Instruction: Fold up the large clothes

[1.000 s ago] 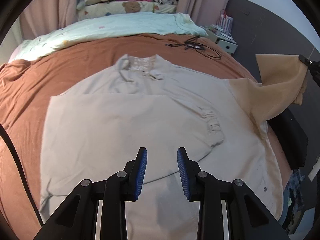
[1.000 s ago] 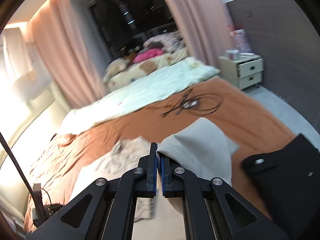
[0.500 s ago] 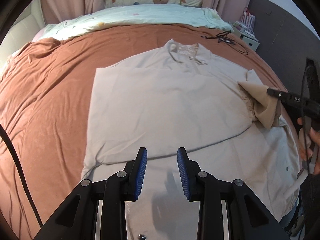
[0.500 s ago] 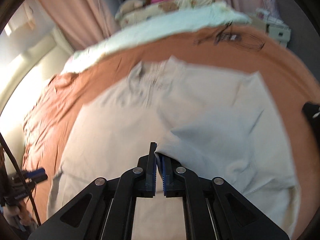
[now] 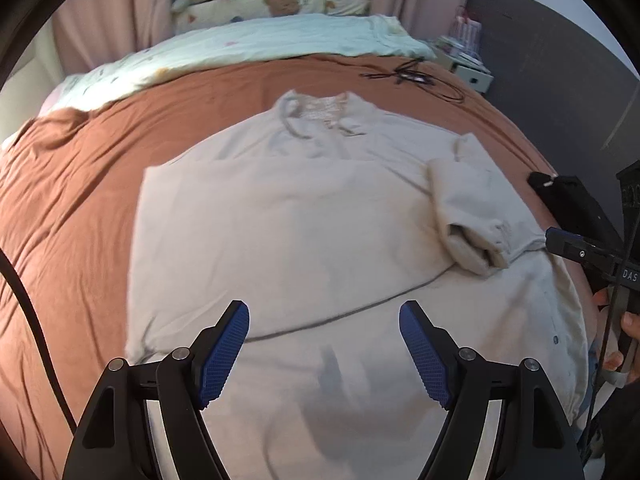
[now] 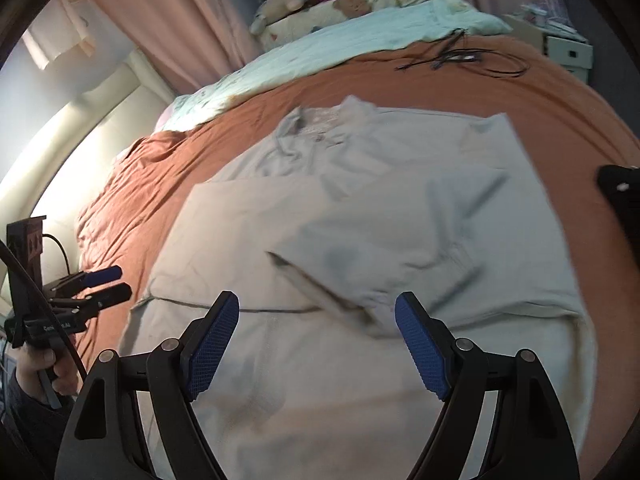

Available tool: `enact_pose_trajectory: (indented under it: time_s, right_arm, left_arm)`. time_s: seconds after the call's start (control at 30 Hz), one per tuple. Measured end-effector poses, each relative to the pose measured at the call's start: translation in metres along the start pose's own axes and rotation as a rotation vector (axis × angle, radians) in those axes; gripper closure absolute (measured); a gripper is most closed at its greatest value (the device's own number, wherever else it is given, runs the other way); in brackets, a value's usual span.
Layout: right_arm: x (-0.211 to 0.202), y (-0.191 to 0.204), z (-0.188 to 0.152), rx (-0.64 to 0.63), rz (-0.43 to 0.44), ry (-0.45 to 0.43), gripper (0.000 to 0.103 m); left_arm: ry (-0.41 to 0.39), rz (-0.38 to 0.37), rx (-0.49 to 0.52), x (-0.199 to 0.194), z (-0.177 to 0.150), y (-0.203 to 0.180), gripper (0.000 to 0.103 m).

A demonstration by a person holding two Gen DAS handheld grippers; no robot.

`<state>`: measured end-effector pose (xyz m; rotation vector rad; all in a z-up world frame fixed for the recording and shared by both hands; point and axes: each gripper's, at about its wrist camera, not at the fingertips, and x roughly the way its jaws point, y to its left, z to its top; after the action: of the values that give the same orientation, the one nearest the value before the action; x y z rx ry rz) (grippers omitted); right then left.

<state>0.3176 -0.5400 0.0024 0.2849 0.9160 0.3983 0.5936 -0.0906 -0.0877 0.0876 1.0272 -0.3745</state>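
1. Right gripper [image 6: 316, 336]: jaws just opened wide; sleeve [image 5: 468, 220], pinched a second ago, now released onto the shirt [image 5: 304, 240].
2. Left gripper [image 5: 324, 344]: jaws widened, nothing held.
3. Shirt spread flat on the brown bedspread [image 5: 80, 184].

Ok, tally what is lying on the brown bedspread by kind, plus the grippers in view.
Beige garment: 1
Tangle of black cables: 1
Grippers: 2, the left gripper and the right gripper, both open with nothing between the jaws
Total: 4
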Motion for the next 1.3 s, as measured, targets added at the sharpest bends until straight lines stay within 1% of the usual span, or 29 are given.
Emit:
enact_pose_trajectory:
  time_s: [0.07,0.17,0.2,0.23,0.3,0.37,0.4,0.5,0.53,0.57,0.6,0.67,0.73,0.8,0.87,0.93,1.0,1.03,1.1,1.13,1.17,1.2,1.23,1.27,1.3]
  right_arm:
    - [-0.013,-0.033,-0.001,0.026,-0.045,0.001,0.024]
    - [-0.024,-0.069,-0.008,0.076,-0.074,0.006,0.024]
    - [-0.025,-0.079,-0.009,0.084,-0.097,0.012,0.024]
    - [-0.028,-0.086,-0.013,0.089,-0.123,0.016,0.026]
    - [-0.032,-0.105,-0.018,0.109,-0.156,0.035,0.034]
    - [-0.037,-0.123,-0.020,0.135,-0.178,0.046,0.035]
    - [-0.035,-0.124,-0.020,0.139,-0.193,0.046,0.035]
    - [-0.047,-0.143,-0.024,0.156,-0.240,0.048,0.035]
    - [-0.051,-0.142,-0.027,0.160,-0.249,0.053,0.035]
    - [-0.054,-0.151,-0.028,0.163,-0.263,0.062,0.035]
    - [-0.053,-0.152,-0.028,0.164,-0.273,0.067,0.035]
    - [-0.038,-0.152,-0.024,0.169,-0.287,0.081,0.035]
    - [-0.029,-0.153,-0.022,0.165,-0.296,0.097,0.035]
    - [-0.025,-0.155,-0.024,0.152,-0.312,0.108,0.037]
    - [-0.021,-0.155,-0.022,0.141,-0.318,0.119,0.044]
    - [-0.015,-0.153,-0.022,0.138,-0.322,0.126,0.046]
    - [-0.006,-0.151,-0.021,0.133,-0.332,0.132,0.051]
    - [-0.003,-0.150,-0.021,0.134,-0.335,0.133,0.051]
    - [0.004,-0.148,-0.021,0.134,-0.345,0.133,0.051]
    - [0.006,-0.148,-0.021,0.134,-0.350,0.133,0.051]
    - [0.007,-0.148,-0.021,0.134,-0.354,0.133,0.051]
    - [0.009,-0.148,-0.022,0.134,-0.359,0.132,0.051]
    - [0.010,-0.149,-0.022,0.135,-0.361,0.132,0.051]
    - [0.009,-0.150,-0.023,0.135,-0.365,0.132,0.051]
    - [0.010,-0.151,-0.023,0.135,-0.368,0.131,0.051]
  left_arm:
    - [-0.003,-0.020,0.027,0.006,0.007,-0.020,0.024]
    - [-0.005,-0.056,0.080,0.019,0.019,-0.059,0.024]
    - [-0.005,-0.066,0.095,0.022,0.021,-0.069,0.024]
    - [-0.003,-0.076,0.111,0.027,0.025,-0.081,0.024]
    - [0.008,-0.097,0.140,0.039,0.032,-0.103,0.024]
    - [0.017,-0.113,0.168,0.051,0.039,-0.125,0.024]
    - [0.020,-0.120,0.181,0.057,0.042,-0.136,0.024]
    - [0.040,-0.139,0.212,0.078,0.048,-0.163,0.024]
    - [0.047,-0.138,0.224,0.085,0.048,-0.170,0.024]
    - [0.058,-0.129,0.248,0.095,0.049,-0.181,0.024]
    - [0.065,-0.126,0.266,0.102,0.049,-0.189,0.024]
    - [0.093,-0.119,0.292,0.122,0.046,-0.206,0.024]
    - [0.125,-0.096,0.316,0.141,0.043,-0.218,0.024]
    - [0.139,-0.055,0.356,0.155,0.040,-0.225,0.024]
    - [0.142,-0.002,0.399,0.169,0.035,-0.230,0.024]
    - [0.158,0.016,0.394,0.179,0.033,-0.228,0.026]
    - [0.149,0.017,0.365,0.181,0.034,-0.221,0.045]
    - [0.148,-0.001,0.345,0.180,0.036,-0.217,0.048]
    - [0.154,-0.061,0.307,0.171,0.042,-0.209,0.064]
    - [0.145,-0.070,0.297,0.164,0.047,-0.206,0.069]
    - [0.135,-0.068,0.291,0.157,0.050,-0.203,0.069]
    - [0.124,-0.086,0.269,0.150,0.054,-0.198,0.069]
    - [0.116,-0.122,0.234,0.142,0.058,-0.189,0.069]
    - [0.108,-0.136,0.202,0.135,0.064,-0.179,0.070]
    - [0.092,-0.119,0.188,0.129,0.067,-0.172,0.070]
